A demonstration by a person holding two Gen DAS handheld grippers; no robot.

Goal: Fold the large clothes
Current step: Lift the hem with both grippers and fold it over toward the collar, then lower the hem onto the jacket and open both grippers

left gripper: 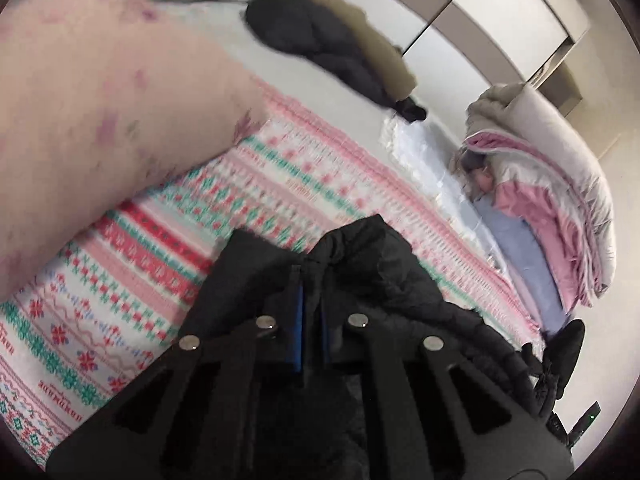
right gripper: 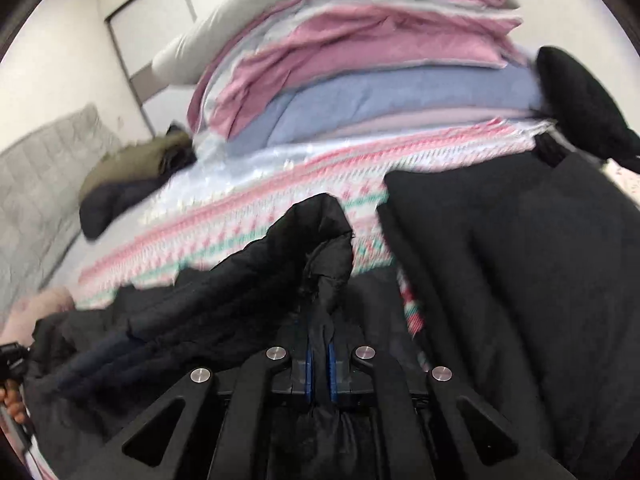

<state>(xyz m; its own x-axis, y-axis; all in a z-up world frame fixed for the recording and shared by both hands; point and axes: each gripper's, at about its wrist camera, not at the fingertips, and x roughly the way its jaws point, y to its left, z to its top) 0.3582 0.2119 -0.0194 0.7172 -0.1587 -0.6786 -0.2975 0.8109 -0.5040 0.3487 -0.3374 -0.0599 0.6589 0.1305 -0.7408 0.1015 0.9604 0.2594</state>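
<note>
Left wrist view: the left tool (left gripper: 312,320) has its jaws pinched narrow on a fold of the black jacket (left gripper: 384,276), which bunches up between the blue pads (left gripper: 298,332) and spills to the right. The jacket lies on a patterned blanket (left gripper: 168,264) over the bed. A pink sleeve (left gripper: 100,128) crosses the upper left. Farther off lie a dark coat (left gripper: 332,44) and a pile of bedding (left gripper: 552,208).

Right wrist view: the right tool (right gripper: 319,372) is clamped tight on a ridge of the same jacket (right gripper: 280,256), the quilted cloth rising between its pads. A black garment (right gripper: 520,280) lies just right. The bedding (right gripper: 360,60) is stacked beyond; the coat (right gripper: 128,176) sits left.
</note>
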